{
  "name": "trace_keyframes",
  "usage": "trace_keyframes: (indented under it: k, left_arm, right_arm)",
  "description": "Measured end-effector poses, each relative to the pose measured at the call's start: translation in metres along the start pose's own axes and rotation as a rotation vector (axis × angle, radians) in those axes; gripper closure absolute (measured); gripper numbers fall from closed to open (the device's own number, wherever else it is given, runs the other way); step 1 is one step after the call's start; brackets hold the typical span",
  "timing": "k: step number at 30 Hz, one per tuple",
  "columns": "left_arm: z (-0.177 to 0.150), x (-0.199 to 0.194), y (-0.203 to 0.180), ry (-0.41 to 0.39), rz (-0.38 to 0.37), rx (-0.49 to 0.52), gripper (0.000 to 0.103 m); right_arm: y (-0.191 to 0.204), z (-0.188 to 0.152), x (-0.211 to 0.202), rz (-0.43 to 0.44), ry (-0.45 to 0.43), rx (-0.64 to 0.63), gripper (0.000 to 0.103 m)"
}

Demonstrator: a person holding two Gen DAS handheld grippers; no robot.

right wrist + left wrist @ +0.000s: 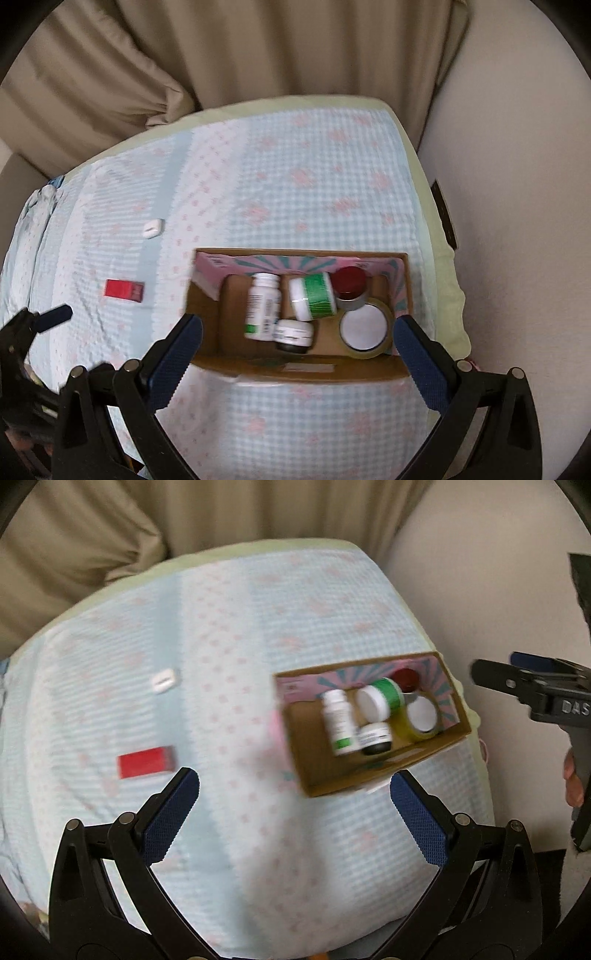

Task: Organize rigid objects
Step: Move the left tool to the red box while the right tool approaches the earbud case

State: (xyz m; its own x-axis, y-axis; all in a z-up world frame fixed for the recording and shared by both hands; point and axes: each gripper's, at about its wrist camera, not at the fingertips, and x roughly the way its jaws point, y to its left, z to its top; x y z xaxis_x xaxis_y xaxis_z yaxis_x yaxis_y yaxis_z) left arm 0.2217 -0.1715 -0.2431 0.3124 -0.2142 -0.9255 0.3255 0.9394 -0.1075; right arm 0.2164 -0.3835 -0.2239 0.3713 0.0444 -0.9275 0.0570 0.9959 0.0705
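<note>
A cardboard box (310, 768) (299, 369) sits on the blue checked bedspread (229, 635) (295, 177). Inside lie a white bottle (338, 723) (263, 306), a green-labelled jar (380, 698) (314, 295), a small dark-based jar (375, 738) (294, 334), a red-lidded jar (405, 677) (349, 282) and a tape roll (423, 716) (365, 328). A red box (146, 762) (123, 290) and a small white case (165, 680) (152, 228) lie loose to the left. My left gripper (293, 801) is open and empty above the bedspread. My right gripper (297, 343) is open and empty above the box's near edge.
Beige curtains (221, 513) (221, 51) hang behind the bed. A pale wall (480, 572) (517, 184) borders the right side. The right gripper's body shows at the right edge of the left wrist view (535, 698); the left one at the left edge of the right wrist view (33, 325).
</note>
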Motion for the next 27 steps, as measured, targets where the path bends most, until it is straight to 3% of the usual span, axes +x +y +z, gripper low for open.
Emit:
trace_keyframes:
  k: [5, 14, 21, 27]
  left_arm:
    - [-0.018, -0.030, 0.058, -0.021, -0.014, -0.035, 0.000]
    - [-0.030, -0.055, 0.164, -0.072, 0.024, 0.055, 0.000]
    - [-0.011, -0.026, 0.221, -0.048, 0.007, 0.226, 0.000]
    - [0.000, 0.029, 0.234, -0.012, -0.033, 0.449, 0.000]
  right_arm:
    - [0.058, -0.001, -0.028, -0.004, -0.044, -0.025, 0.000]
    - [0.163, 0.018, -0.034, -0.028, -0.094, -0.047, 0.000]
    - [0.224, 0.042, 0.007, -0.021, -0.050, -0.073, 0.000]
    - [0.256, 0.064, 0.066, -0.002, -0.010, -0.107, 0.000]
